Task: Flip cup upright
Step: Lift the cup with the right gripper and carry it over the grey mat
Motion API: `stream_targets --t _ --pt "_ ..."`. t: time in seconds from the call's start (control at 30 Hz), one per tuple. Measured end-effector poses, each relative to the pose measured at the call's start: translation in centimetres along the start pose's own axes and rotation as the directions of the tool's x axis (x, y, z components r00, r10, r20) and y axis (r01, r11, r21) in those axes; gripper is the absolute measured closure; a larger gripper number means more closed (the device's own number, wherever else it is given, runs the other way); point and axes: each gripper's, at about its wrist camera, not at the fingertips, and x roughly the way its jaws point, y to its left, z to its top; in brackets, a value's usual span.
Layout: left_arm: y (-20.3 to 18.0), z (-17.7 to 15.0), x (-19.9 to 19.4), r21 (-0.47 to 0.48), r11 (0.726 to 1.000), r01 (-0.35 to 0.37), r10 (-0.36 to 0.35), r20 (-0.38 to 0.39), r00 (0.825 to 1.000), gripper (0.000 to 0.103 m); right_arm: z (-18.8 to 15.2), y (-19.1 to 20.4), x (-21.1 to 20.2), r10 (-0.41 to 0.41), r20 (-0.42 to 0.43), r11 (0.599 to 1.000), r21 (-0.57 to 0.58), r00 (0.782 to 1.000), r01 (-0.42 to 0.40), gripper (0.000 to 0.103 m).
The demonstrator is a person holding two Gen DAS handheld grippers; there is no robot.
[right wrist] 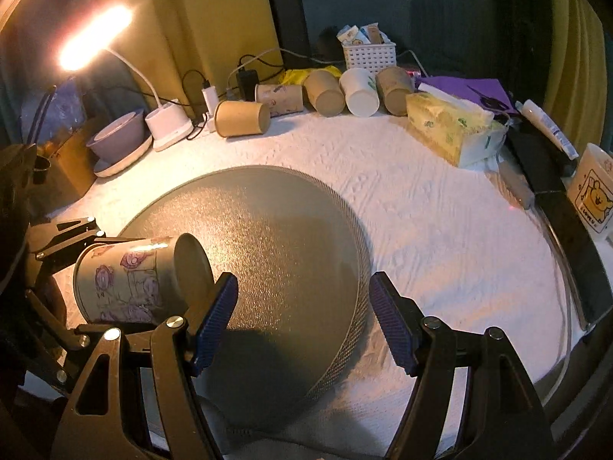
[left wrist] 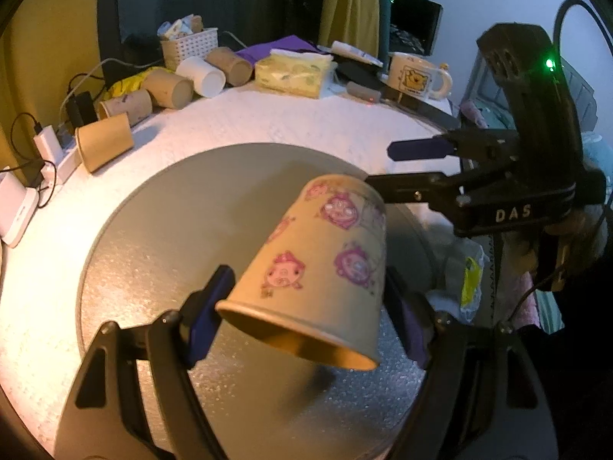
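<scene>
A paper cup (left wrist: 325, 264) printed with pink cartoon pigs is held in my left gripper (left wrist: 306, 318), whose blue pads press its sides near the rim. The cup is tilted, lifted above the round grey mat (left wrist: 161, 253), its open mouth toward the left wrist camera and its base pointing away. In the right wrist view the cup (right wrist: 126, 280) lies on its side at the left, base facing right. My right gripper (right wrist: 302, 322) is open and empty over the mat (right wrist: 287, 237); it also shows in the left wrist view (left wrist: 394, 165) just beyond the cup.
Several paper cups (right wrist: 241, 117) lie on their sides along the back of the white cloth, with a tissue pack (right wrist: 452, 130), a white basket (right wrist: 369, 55), a lit desk lamp (right wrist: 95, 36), a bowl (right wrist: 118, 138), chargers and a bear mug (right wrist: 594, 195).
</scene>
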Motion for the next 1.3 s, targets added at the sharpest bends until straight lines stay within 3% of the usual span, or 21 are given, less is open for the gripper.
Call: stream_targets --t 0.47,0.63,0.73,1.03,1.3 --pt "-1.3 0.6 1.7 0.07 0.997 0.037 -0.034 -0.047 0.998 0.023 -0.8 -0.9 0.7 -0.021 -0.017 1.0 -0.005 1.0 0.021 0.029" --pt "-1.2 0.5 1.4 0.046 0.998 0.036 -0.033 -0.051 0.998 0.022 -1.3 -1.0 0.7 -0.013 -0.021 1.0 -0.011 1.0 0.012 0.029" --pt "-1.1 0.5 1.1 0.024 0.999 0.028 -0.027 -0.049 0.998 0.014 -1.5 -0.7 0.5 -0.006 -0.025 1.0 -0.028 1.0 0.005 0.029" --pt "-0.6 -0.6 -1.4 -0.032 0.999 -0.005 0.005 -0.024 1.0 0.014 -2.1 0.8 -0.2 0.004 -0.043 0.997 -0.081 0.999 -0.008 0.029" --pt "0.6 -2.9 -3.0 -0.107 0.991 -0.073 0.071 -0.03 0.997 0.014 -2.2 3.1 -1.7 0.029 -0.065 0.97 -0.24 0.997 -0.043 0.029"
